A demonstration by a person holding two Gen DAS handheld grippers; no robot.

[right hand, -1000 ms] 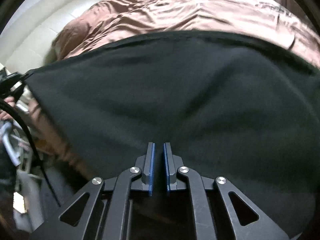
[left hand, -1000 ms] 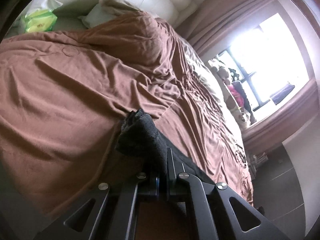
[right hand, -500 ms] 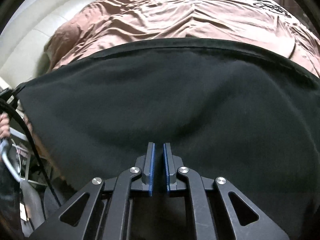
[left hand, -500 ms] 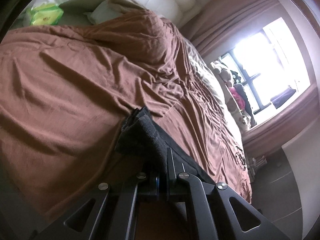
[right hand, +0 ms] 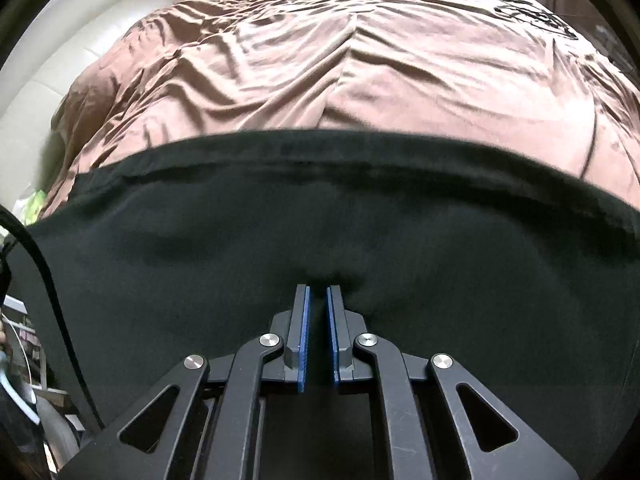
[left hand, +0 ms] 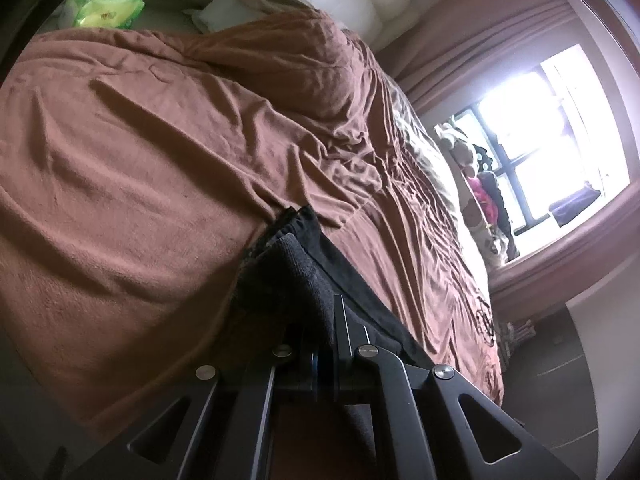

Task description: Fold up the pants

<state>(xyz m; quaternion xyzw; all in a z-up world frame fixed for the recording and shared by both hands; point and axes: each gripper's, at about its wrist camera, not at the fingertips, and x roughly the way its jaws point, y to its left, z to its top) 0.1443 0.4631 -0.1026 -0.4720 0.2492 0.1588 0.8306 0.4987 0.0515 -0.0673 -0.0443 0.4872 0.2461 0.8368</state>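
Seen from the left wrist, the left claw (left hand: 326, 344) pinches a bunched end of the black pants (left hand: 288, 264) above the brown blanket (left hand: 140, 168) on the bed. From the right wrist, the right claw (right hand: 318, 304) clamps the pants' near edge, the cloth (right hand: 320, 220) stretched wide across the bed; the folding looks barely begun, with no finished fold visible.

R claw (right hand: 317, 292) pulled pants (right hand: 320, 232) back; more brown blanket (right hand: 320, 60) shows beyond their edge.

Black pants (right hand: 320, 240) on a brown bedspread (left hand: 160, 160); green tissue pack (left hand: 108, 10).
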